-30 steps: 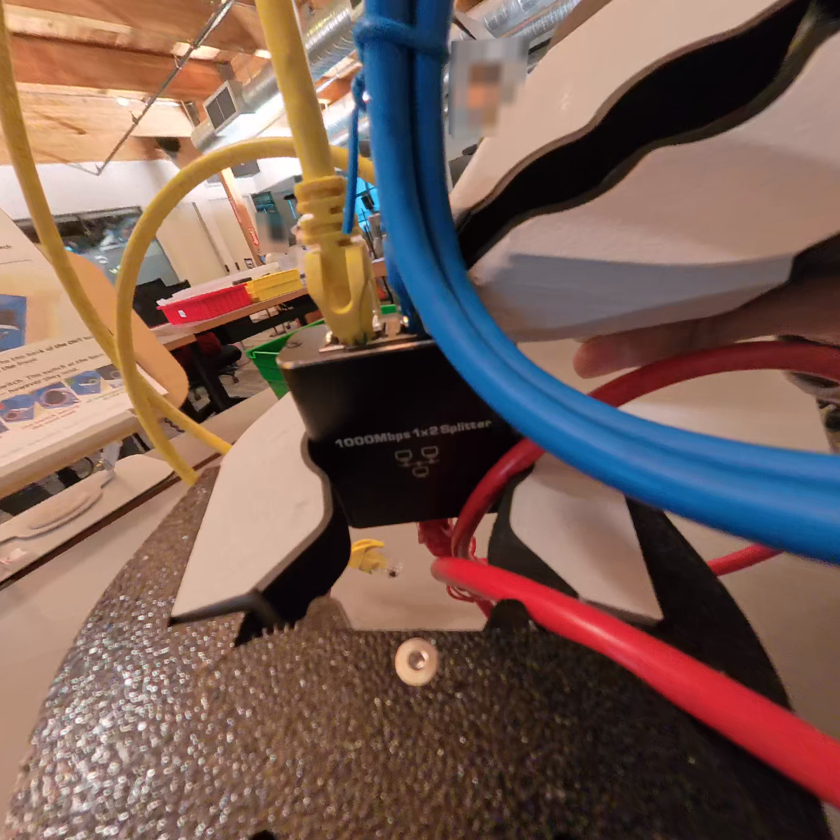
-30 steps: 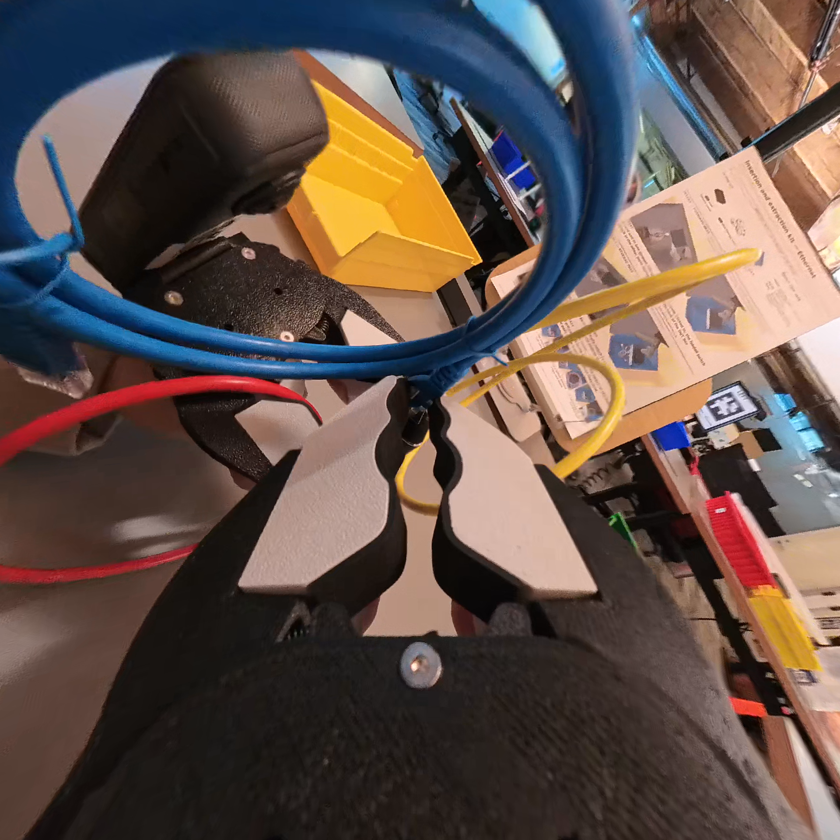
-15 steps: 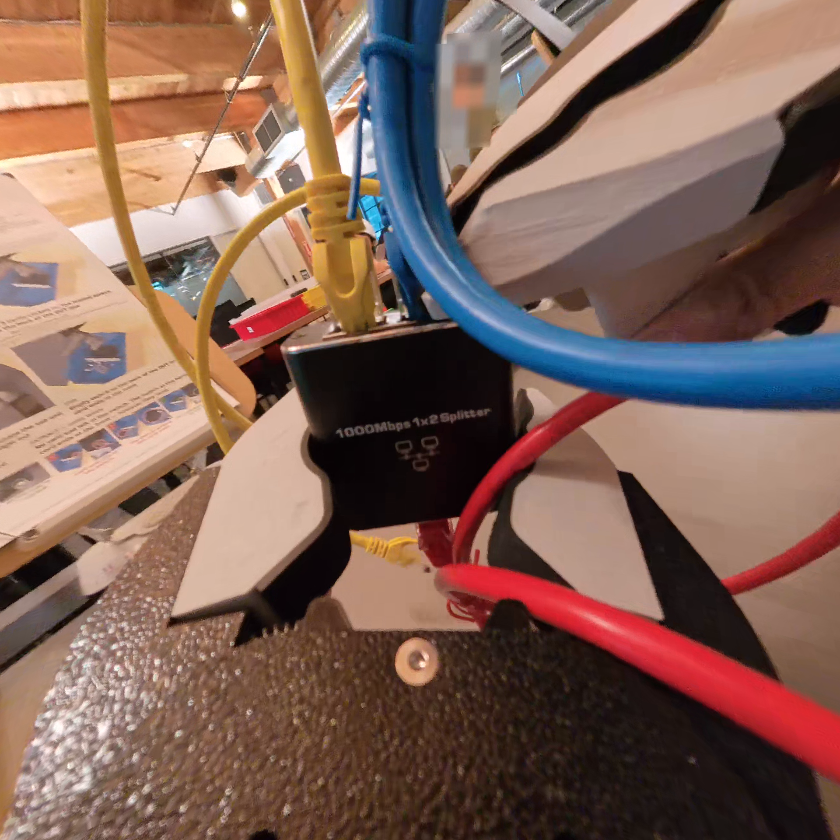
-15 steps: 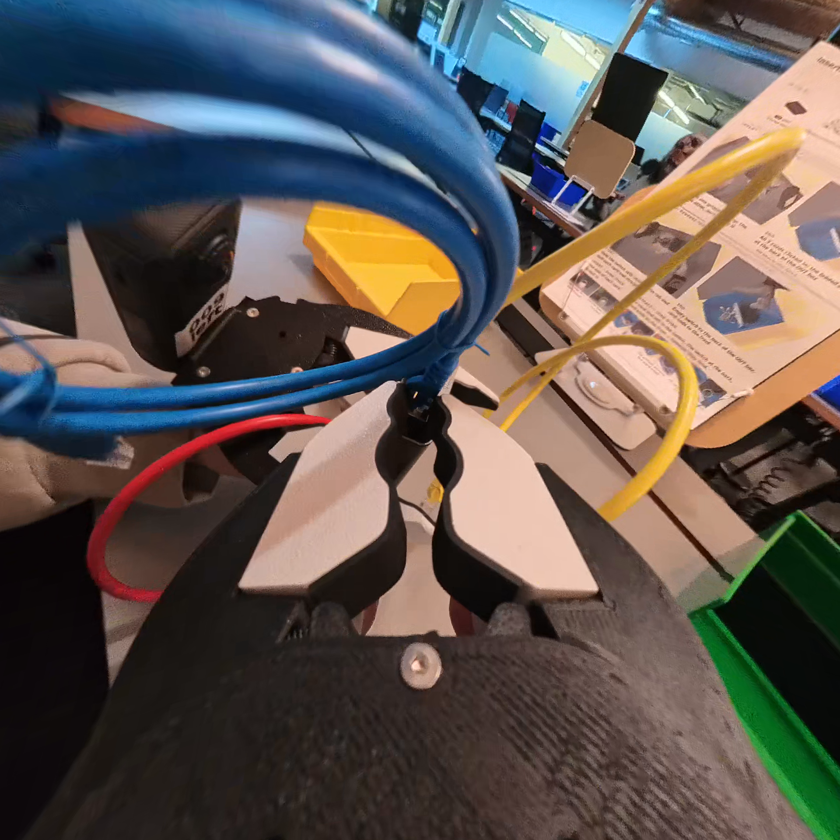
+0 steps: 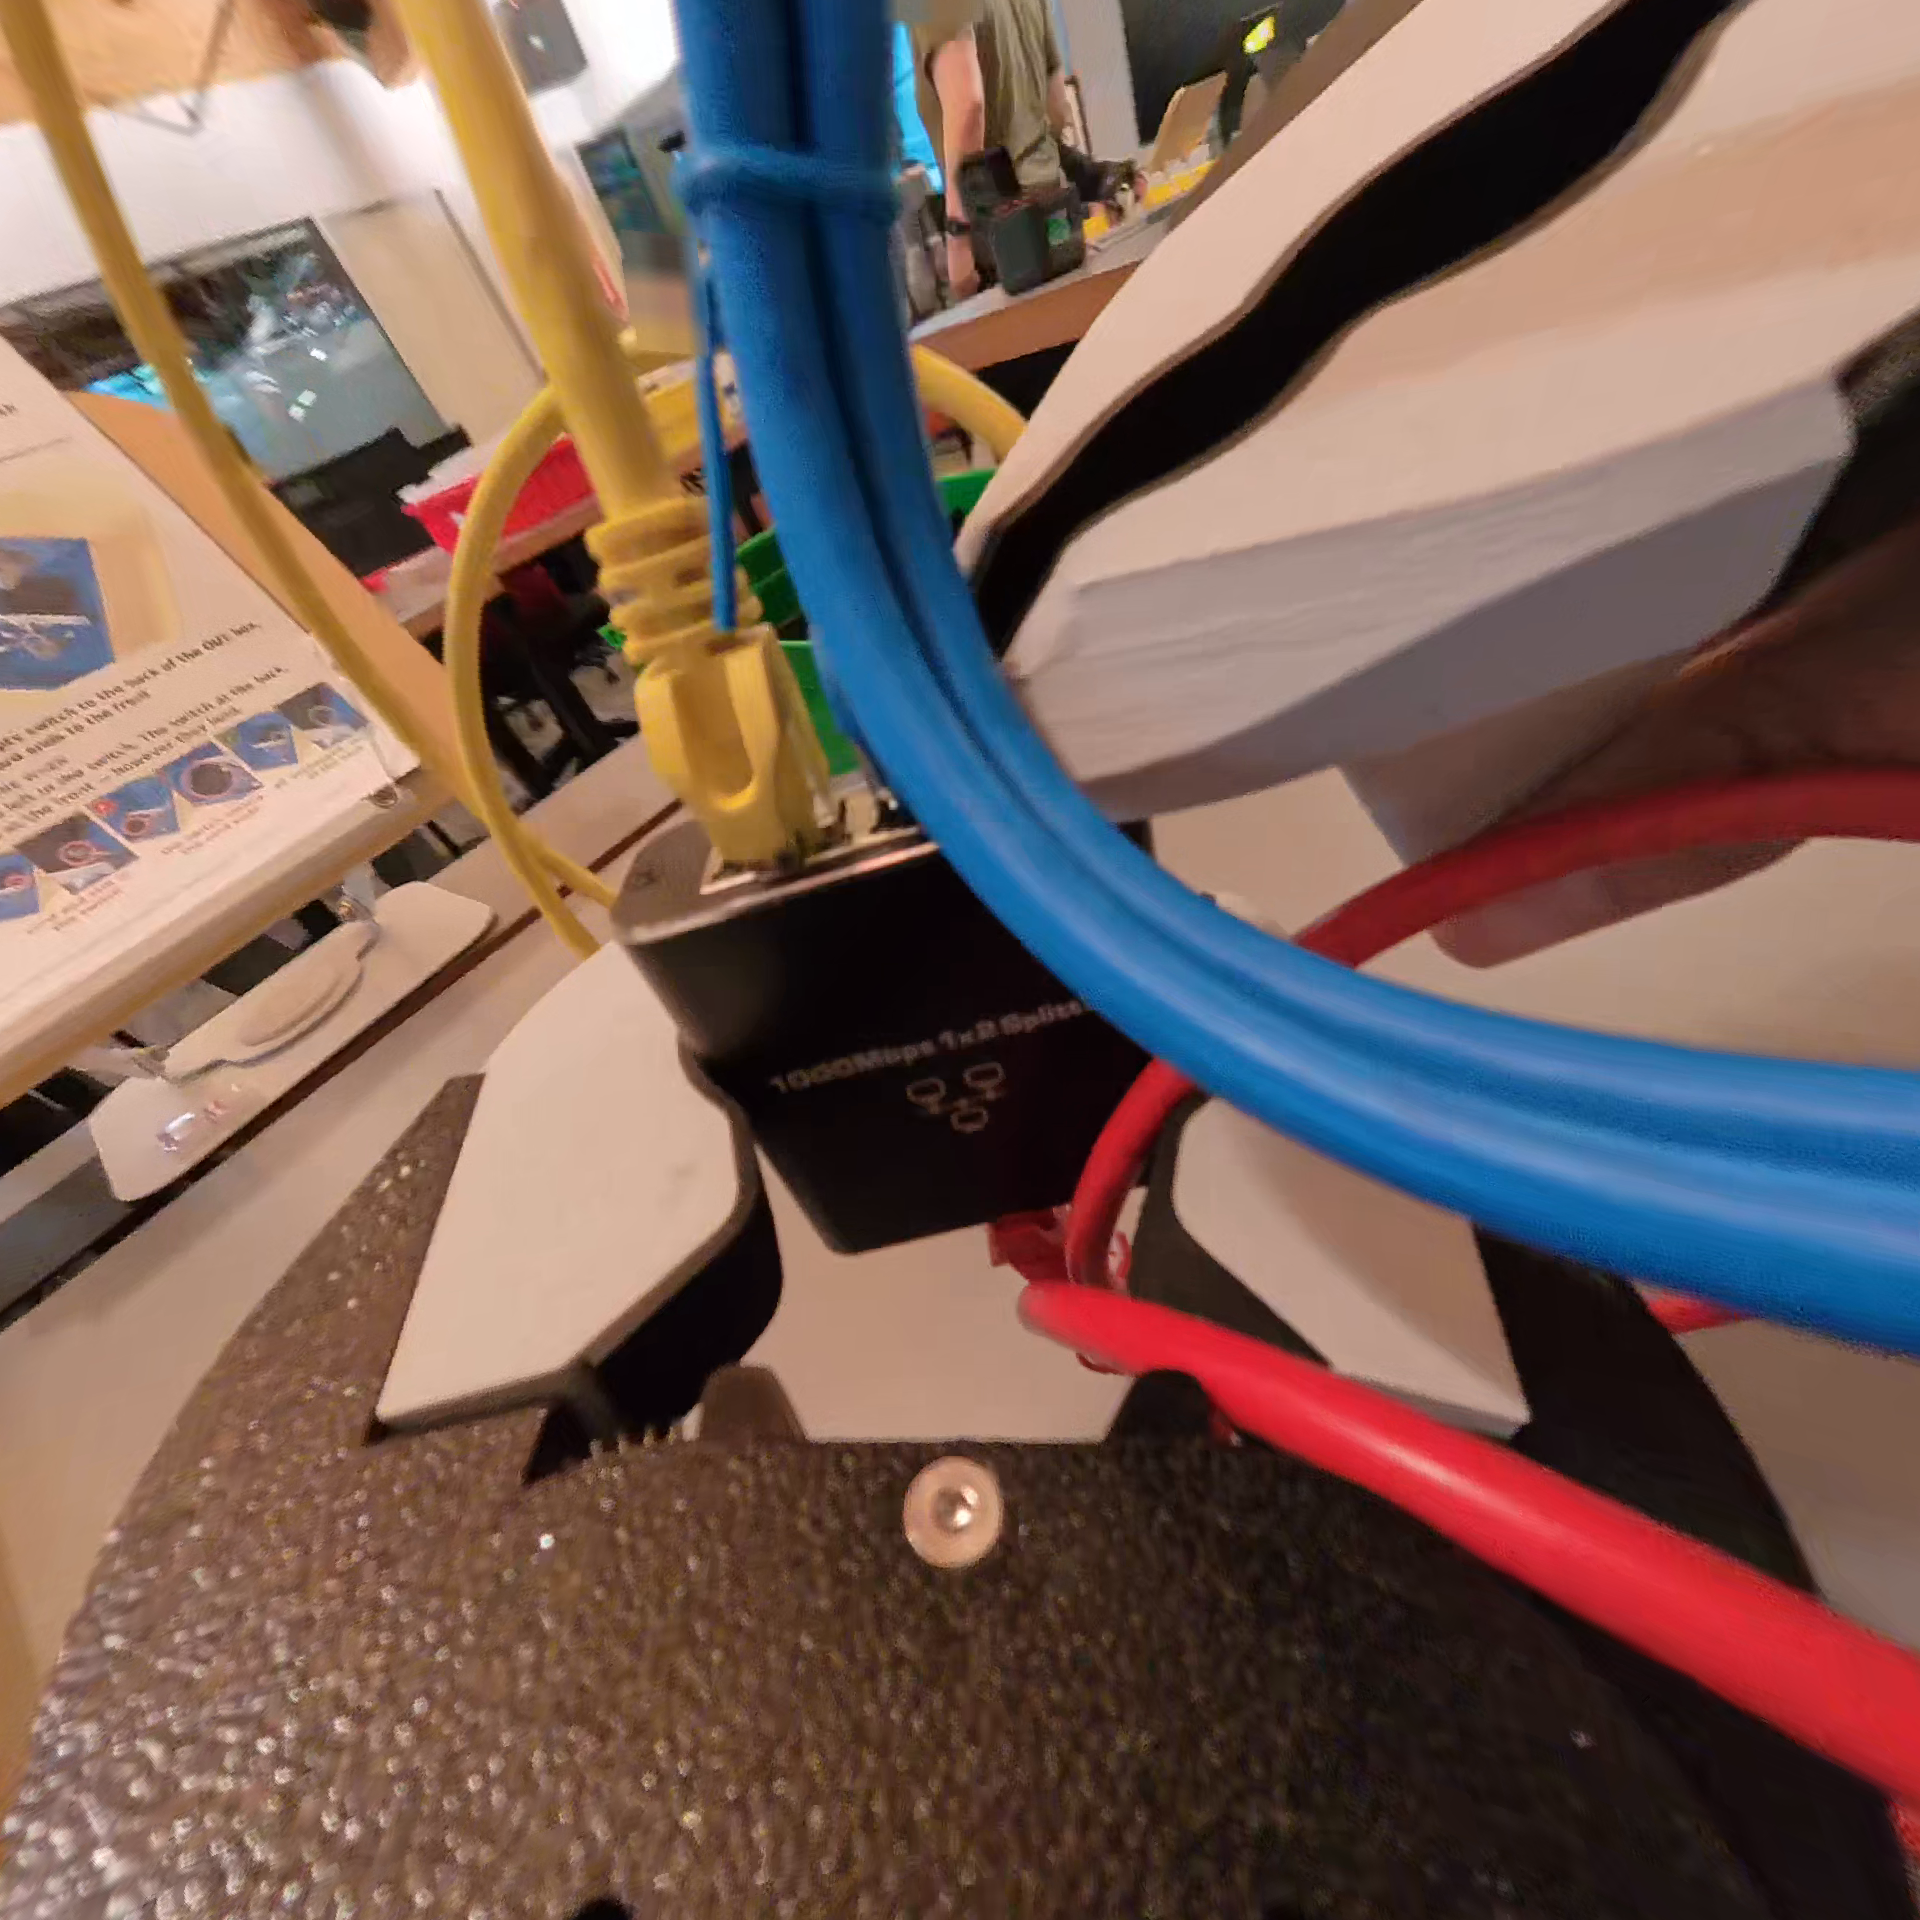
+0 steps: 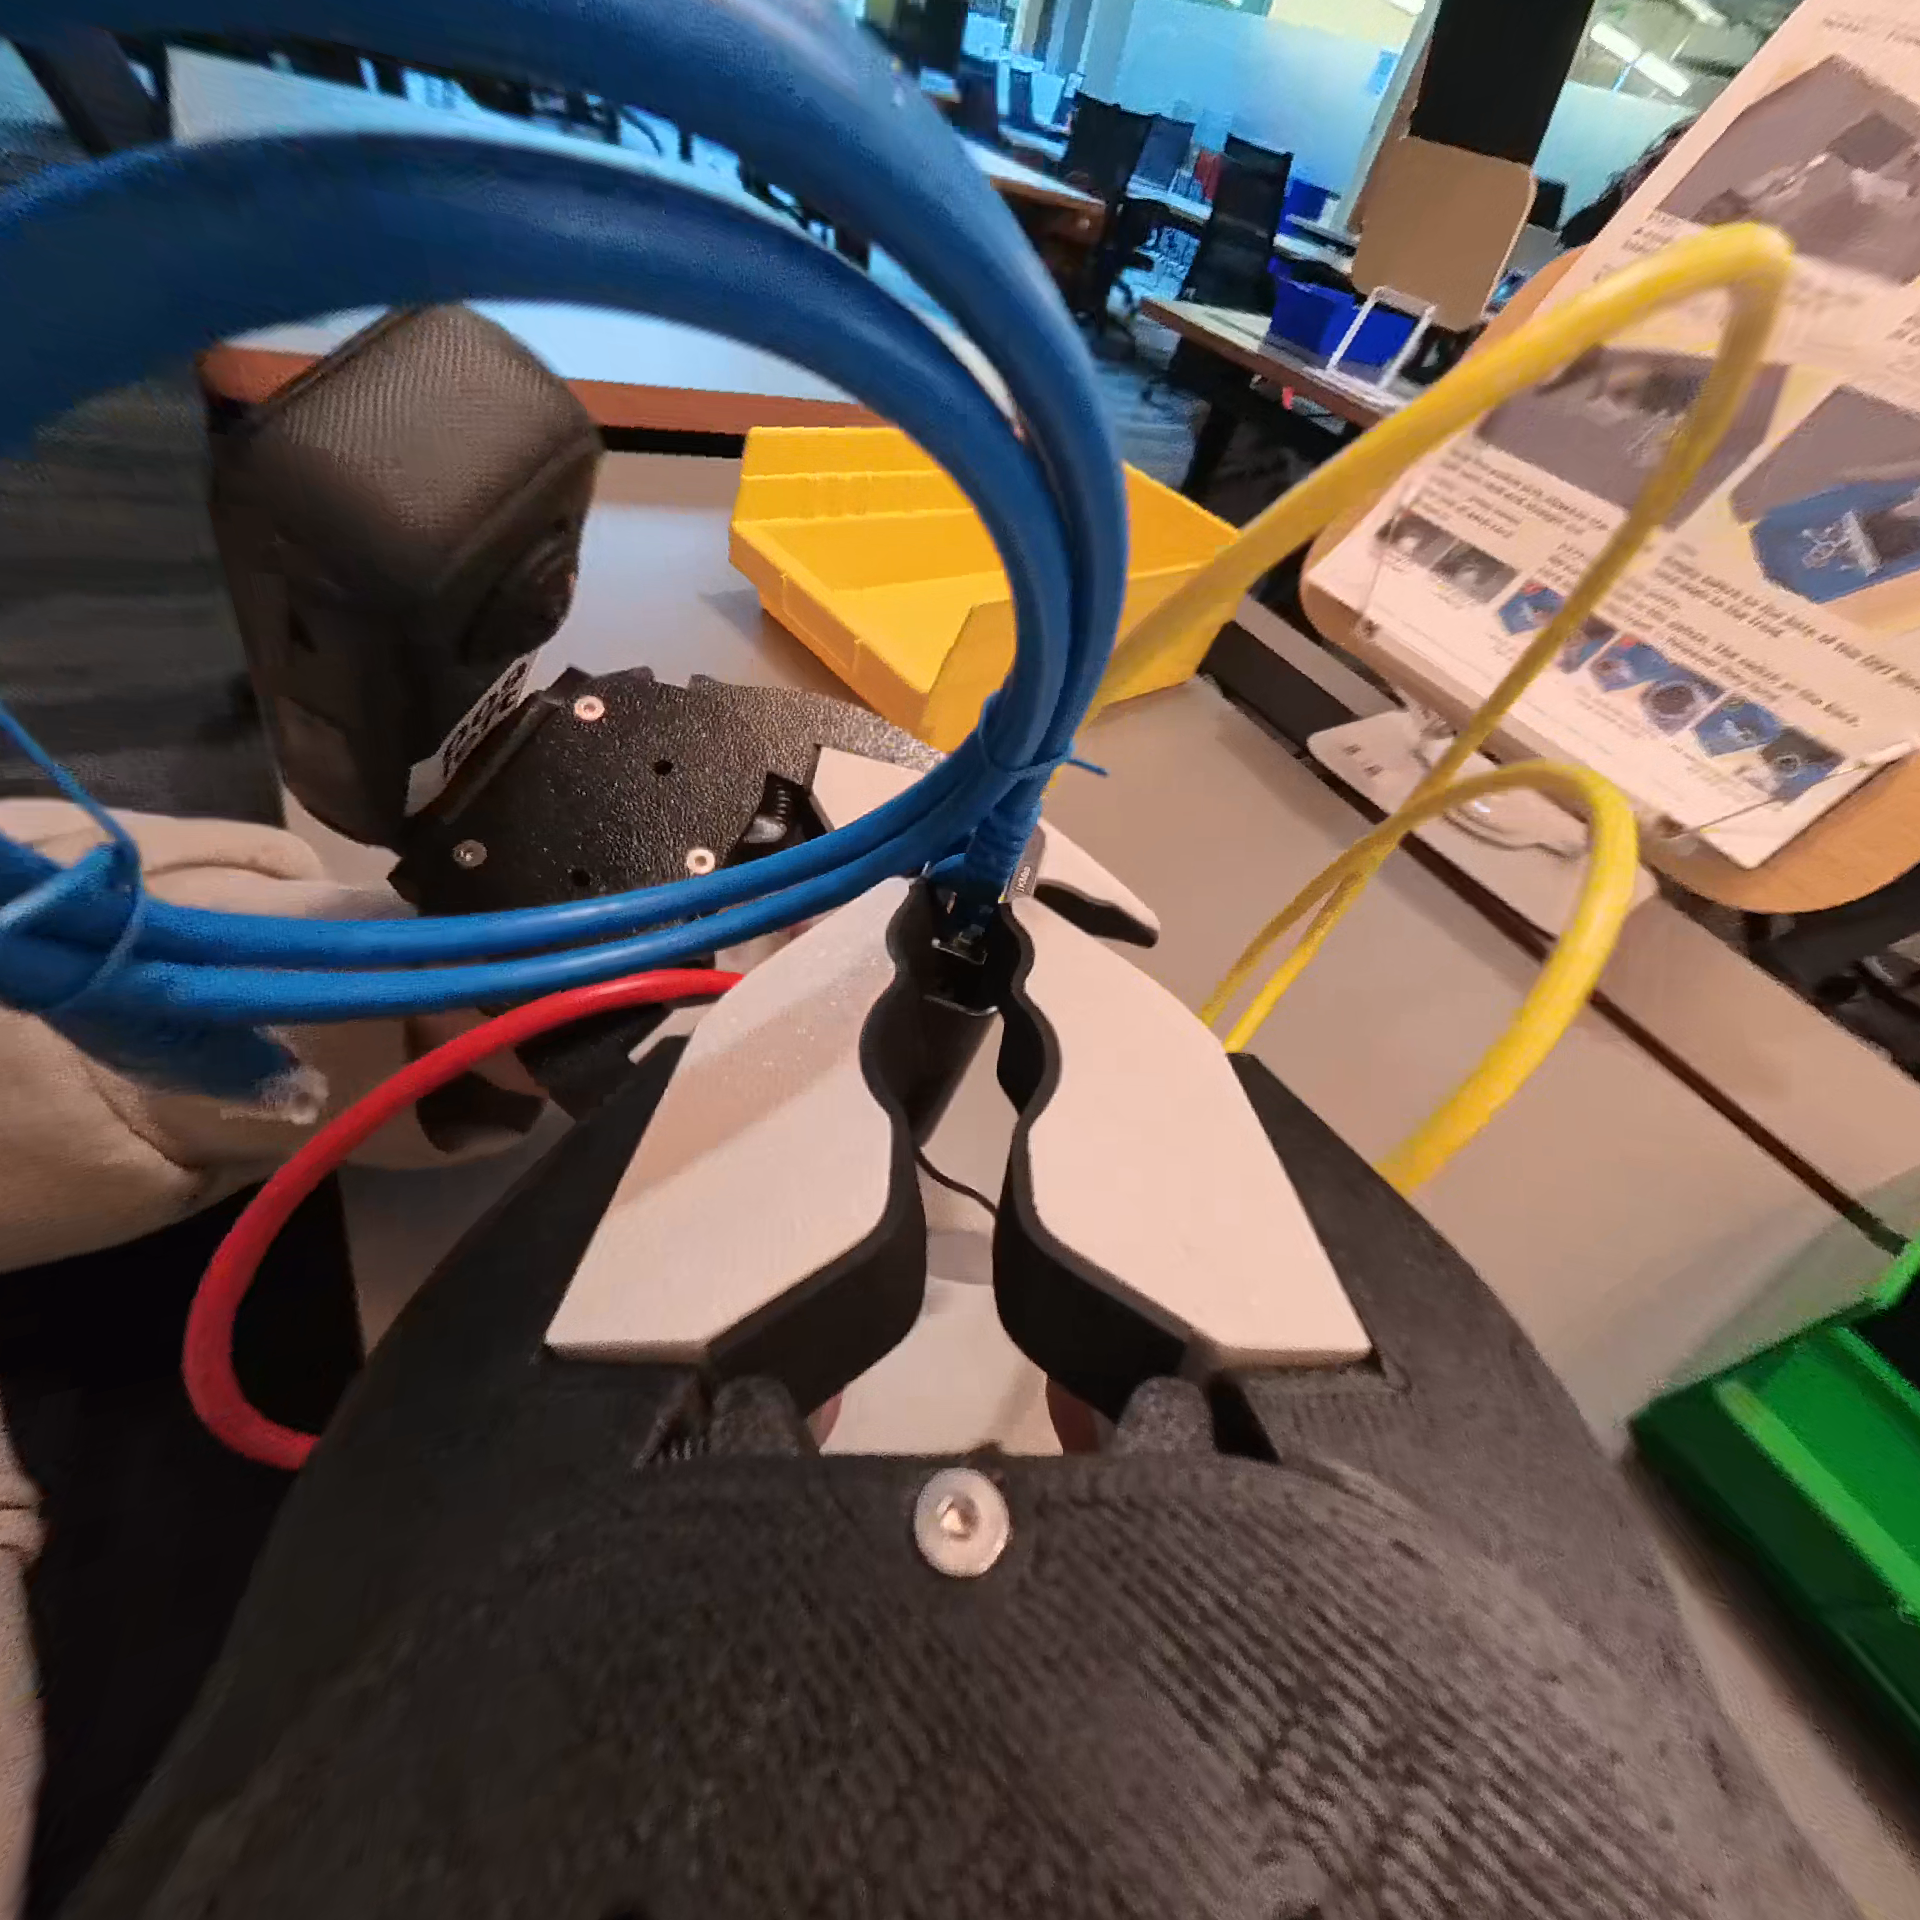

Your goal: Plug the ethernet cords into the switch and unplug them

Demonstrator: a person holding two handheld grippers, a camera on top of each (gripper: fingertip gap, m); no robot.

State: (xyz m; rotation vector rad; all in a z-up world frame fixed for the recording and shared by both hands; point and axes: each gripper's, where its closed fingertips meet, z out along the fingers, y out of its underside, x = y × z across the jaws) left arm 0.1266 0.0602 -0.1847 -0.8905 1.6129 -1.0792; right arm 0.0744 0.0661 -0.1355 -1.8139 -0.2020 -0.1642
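Observation:
My left gripper [image 5: 935, 1091] is shut on the black switch [image 5: 883, 1018] and holds it tilted above the table. A yellow cord's plug [image 5: 727, 738] sits in a top port. A red cord [image 5: 1455, 1475] enters the switch's underside. The coiled blue cord [image 5: 1143, 935] drops to the other top port; its plug is hidden there. In the right wrist view my right gripper [image 6: 961, 935] is shut on the blue cord's plug [image 6: 992, 862] at the switch. I cannot tell whether the plug is seated. The left gripper [image 6: 623, 790] shows behind it.
A yellow bin [image 6: 935, 582] stands on the table behind the grippers, and a green bin [image 6: 1818, 1455] at the right edge. An instruction board [image 6: 1714, 520] leans at the right. The blue cord's loose end [image 6: 270, 1091] hangs at the left. A person [image 5: 997, 104] stands far off. The gap from one gripper's tips to the other's is roughly 6 cm.
Both grippers have swung together, and the switch now tilts left in the left gripper. The right gripper stays shut on the blue plug. The yellow and red cords stay plugged in.

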